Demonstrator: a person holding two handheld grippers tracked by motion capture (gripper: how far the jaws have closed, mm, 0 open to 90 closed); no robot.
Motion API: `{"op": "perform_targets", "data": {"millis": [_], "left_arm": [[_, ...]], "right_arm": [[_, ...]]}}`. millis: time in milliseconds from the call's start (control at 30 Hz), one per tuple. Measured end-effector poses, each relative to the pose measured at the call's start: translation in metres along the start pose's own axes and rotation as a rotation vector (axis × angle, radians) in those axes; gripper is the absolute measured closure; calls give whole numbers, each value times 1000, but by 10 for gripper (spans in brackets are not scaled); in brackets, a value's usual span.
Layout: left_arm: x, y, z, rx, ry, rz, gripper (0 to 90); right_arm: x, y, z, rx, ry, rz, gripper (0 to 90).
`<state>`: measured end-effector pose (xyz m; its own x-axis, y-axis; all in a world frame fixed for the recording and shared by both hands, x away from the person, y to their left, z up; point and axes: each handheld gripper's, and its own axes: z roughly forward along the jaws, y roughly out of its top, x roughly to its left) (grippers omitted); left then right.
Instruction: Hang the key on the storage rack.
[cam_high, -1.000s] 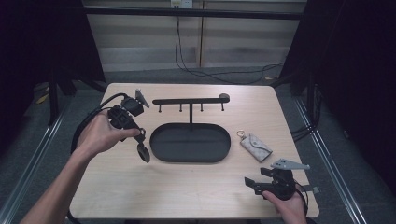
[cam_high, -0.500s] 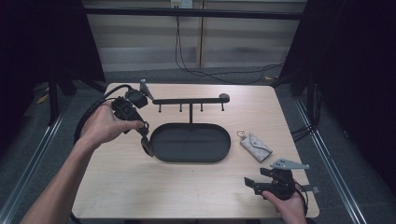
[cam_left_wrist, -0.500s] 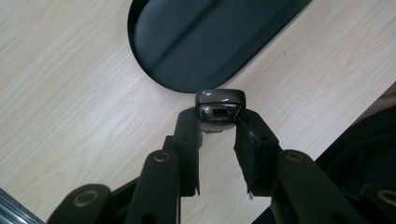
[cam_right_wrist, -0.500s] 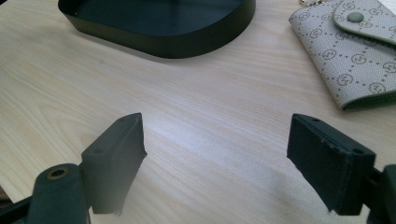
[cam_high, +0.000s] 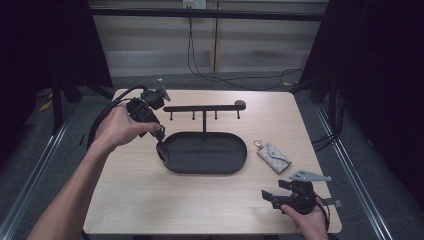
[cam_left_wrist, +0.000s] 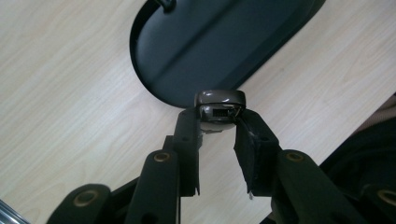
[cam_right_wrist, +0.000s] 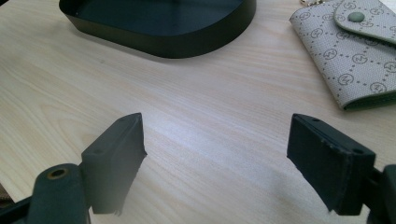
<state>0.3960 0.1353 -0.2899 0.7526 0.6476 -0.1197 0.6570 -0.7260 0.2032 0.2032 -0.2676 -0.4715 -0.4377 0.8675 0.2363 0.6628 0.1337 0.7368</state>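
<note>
Two grippers: one at each side of the table, each held in a hand, only the left one loaded.
Right gripper (cam_high: 270, 196): nearest the person, low at the table's near right corner; its jaws stand wide apart with nothing but bare wood between them.
Key pouch (cam_high: 273, 157): a pale patterned pouch with a snap flap and a key ring, lying flat on the table just beyond the right gripper and right of the tray, untouched.
Table (cam_high: 150, 200): light wood, bare across the near half.
Left gripper (cam_left_wrist: 219, 120): held over the tray's left end, jaws clamped on a small dark object.
Small dark object (cam_left_wrist: 219, 103): glossy, rounded, with a slot in its end face, maybe a car key fob; what it is cannot be told for certain. It is gripped at the jaw tips, just above the tray's rim.
Tray (cam_high: 240, 165): black oval dish in the middle of the table, apparently empty.
Rack (cam_high: 202, 107): black T-shaped bar with small hooks, rising from the tray's far side; nothing hangs on it.
Step in hand: by my reading, carrying the object to the tray.
Next move: likely to bring the object fully inside the rim, lower it, then part the jaws; released at the rim, it could tip out onto the table.
</note>
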Motion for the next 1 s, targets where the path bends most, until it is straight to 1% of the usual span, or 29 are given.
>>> {"op": "perform_targets", "data": {"millis": [33, 67, 100, 133, 333, 433, 467, 533, 633, 733, 767, 867, 900, 933, 1000], "left_arm": [[-1, 2, 0, -4, 1, -3, 709], [-1, 3, -1, 2, 6, 2, 709], [-1, 5, -1, 4, 0, 7, 708], [-2, 7, -2, 1, 6, 5, 708], [-2, 17, -5, 3, 5, 4, 708], [-1, 22, -4, 12, 11, 1, 709], [0, 23, -3, 16, 7, 1, 709], [1, 26, 0, 22, 11, -4, 709], [3, 29, 8, 34, 30, -14, 709], [7, 32, 15, 45, 22, -24, 708], [8, 33, 16, 46, 25, -25, 709], [11, 36, 19, 42, 21, -46, 709], [12, 37, 19, 49, 18, -44, 708], [12, 38, 21, 50, 20, -60, 708], [15, 42, 22, 67, 42, -50, 709]], "right_arm": [[0, 0, 0, -1, 1, -1, 186], [0, 0, 0, -1, 1, 0, 186], [0, 0, 0, -2, 2, 0, 186], [0, 0, 0, -1, 2, 0, 186], [0, 0, 0, -2, 4, 0, 186], [0, 0, -1, -3, 6, 2, 186], [0, 0, -1, -2, 6, 1, 186], [0, 0, -1, -3, 7, 0, 186], [0, 0, -1, -4, 9, -1, 186], [0, 0, -1, -3, 9, -1, 186], [0, 0, -1, -3, 10, -1, 186], [0, 0, -1, -3, 10, -1, 186], [0, 0, -1, -3, 10, 0, 186], [0, 0, -1, -3, 10, 0, 186], [0, 0, -1, -3, 12, -1, 186]]}}
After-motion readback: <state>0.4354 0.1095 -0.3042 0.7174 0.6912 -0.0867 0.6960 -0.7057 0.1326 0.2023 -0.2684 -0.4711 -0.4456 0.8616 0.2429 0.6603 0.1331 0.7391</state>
